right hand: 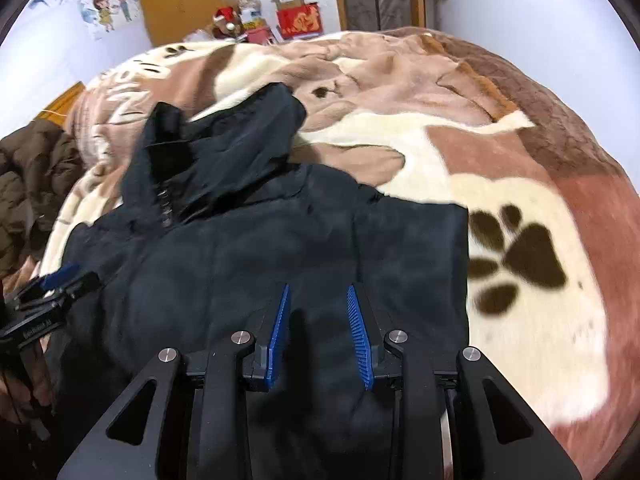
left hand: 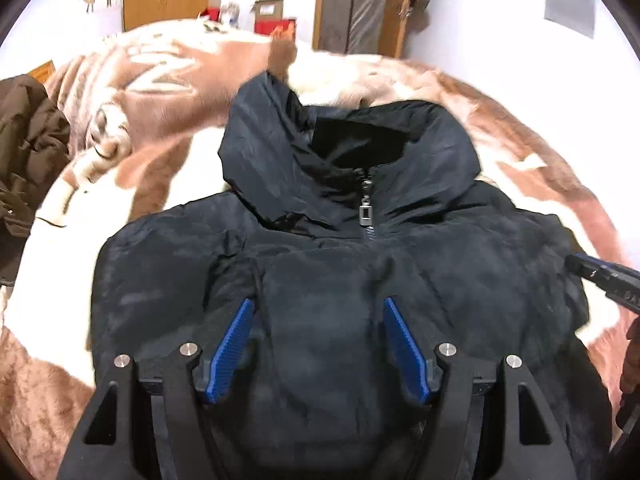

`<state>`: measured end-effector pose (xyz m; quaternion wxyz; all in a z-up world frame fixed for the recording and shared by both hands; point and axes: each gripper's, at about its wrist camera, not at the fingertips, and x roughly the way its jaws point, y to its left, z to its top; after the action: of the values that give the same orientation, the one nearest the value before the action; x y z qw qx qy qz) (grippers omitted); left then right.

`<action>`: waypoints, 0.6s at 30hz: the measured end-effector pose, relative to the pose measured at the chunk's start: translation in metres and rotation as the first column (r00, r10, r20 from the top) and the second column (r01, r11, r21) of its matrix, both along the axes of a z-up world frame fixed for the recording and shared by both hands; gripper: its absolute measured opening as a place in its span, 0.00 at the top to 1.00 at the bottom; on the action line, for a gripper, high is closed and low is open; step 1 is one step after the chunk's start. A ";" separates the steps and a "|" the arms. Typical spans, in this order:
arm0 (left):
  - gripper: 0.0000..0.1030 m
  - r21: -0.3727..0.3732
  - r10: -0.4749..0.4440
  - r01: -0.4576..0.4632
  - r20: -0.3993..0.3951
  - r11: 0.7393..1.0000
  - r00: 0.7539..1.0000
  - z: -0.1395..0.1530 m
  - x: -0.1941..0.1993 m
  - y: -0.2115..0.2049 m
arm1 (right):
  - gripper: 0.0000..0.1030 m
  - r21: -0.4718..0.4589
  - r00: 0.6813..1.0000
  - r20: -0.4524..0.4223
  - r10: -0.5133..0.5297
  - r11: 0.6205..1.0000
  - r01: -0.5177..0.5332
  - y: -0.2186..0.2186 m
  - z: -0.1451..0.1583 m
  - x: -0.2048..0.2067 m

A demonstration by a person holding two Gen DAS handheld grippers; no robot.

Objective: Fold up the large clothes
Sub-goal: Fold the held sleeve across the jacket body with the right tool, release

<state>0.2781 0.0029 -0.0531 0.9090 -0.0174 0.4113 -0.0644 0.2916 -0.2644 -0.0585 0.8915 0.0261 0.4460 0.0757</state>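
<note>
Jacket [left hand: 320,248]: dark, hooded, zipped up, lying front-up on the paw-print blanket [right hand: 520,184]; sides look already folded in, hood [left hand: 348,148] loose and rumpled at the far end.
Left gripper [left hand: 318,312]: fingers wide apart, hovering low over the chest panel, gripping nothing.
Right gripper [right hand: 318,300]: fingers apart, narrower gap, over the right half near the straight folded edge [right hand: 466,264]; no cloth between the pads.
Step in hand: likely between folds, both tools repositioning over the narrowed body.
Next move calls for: pinching the near hem with both grippers at matching points, then carrying it toward the collar, or tucking the hood down first.
Risk: puffy, slippery fabric springing back open.
Nearby: brown coat [left hand: 28,148] heaped at left, well apart.
</note>
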 end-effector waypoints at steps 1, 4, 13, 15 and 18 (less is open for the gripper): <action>0.32 0.008 -0.002 0.002 -0.008 1.000 1.000 -0.004 -0.003 0.000 | 0.71 -0.006 1.000 -0.020 0.005 1.000 -0.006 0.002 -0.008 -0.003; 0.31 0.030 0.012 -0.009 -0.109 1.000 0.994 -0.038 0.007 0.000 | 0.71 -0.035 0.996 -0.089 0.020 0.999 -0.023 0.011 -0.037 0.007; 0.28 0.055 0.032 -0.026 -0.109 0.998 0.994 -0.055 0.012 -0.010 | 0.71 -0.098 0.994 -0.105 0.018 0.995 -0.029 0.022 -0.052 0.018; 0.28 0.051 0.036 -0.030 -0.121 0.998 0.992 -0.053 0.013 -0.009 | 0.71 -0.092 0.992 -0.124 0.015 0.995 -0.026 0.021 -0.049 0.018; 0.30 0.056 0.054 -0.047 -0.144 0.997 0.988 -0.038 0.006 -0.005 | 0.71 -0.099 0.991 -0.136 -0.006 0.995 -0.007 0.019 -0.031 0.010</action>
<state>0.2840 -0.0025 -0.0916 0.8782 -0.0087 0.4773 -0.0291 0.3016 -0.2455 -0.0892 0.8592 -0.0133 0.5088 0.0517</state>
